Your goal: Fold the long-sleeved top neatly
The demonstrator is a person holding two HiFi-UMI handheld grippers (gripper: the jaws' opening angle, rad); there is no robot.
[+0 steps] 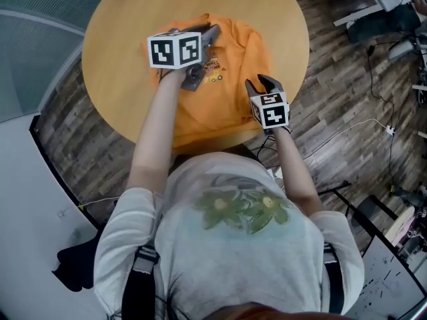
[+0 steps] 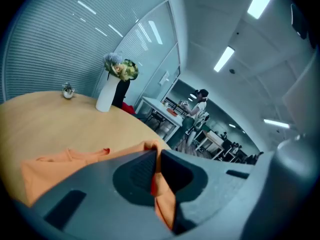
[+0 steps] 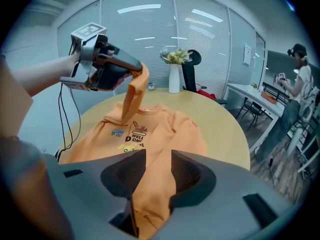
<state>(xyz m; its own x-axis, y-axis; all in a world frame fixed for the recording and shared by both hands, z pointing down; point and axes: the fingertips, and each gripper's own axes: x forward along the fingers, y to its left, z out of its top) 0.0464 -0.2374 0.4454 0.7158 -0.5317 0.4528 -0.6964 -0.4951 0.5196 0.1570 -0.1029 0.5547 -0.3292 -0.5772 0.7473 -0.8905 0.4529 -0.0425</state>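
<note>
**Head view: orange top (image 1: 213,112) on round table (image 1: 113,79), both grippers on it**

Your left gripper (image 3: 137,70) is pressed tight on a strip of the fabric, prob. a sleeve. It holds that strip up off the table, above the chest print (image 3: 131,136), w/ the strip hanging down toward the neckline. Your right gripper (image 3: 157,154) sits low at the table's near edge, jaws partway apart, pinching a thick fold of the other sleeve. Rest of the garment lies flat, front up. A vase (image 3: 174,79) w/ flowers stands at the far side, well apart.
</note>
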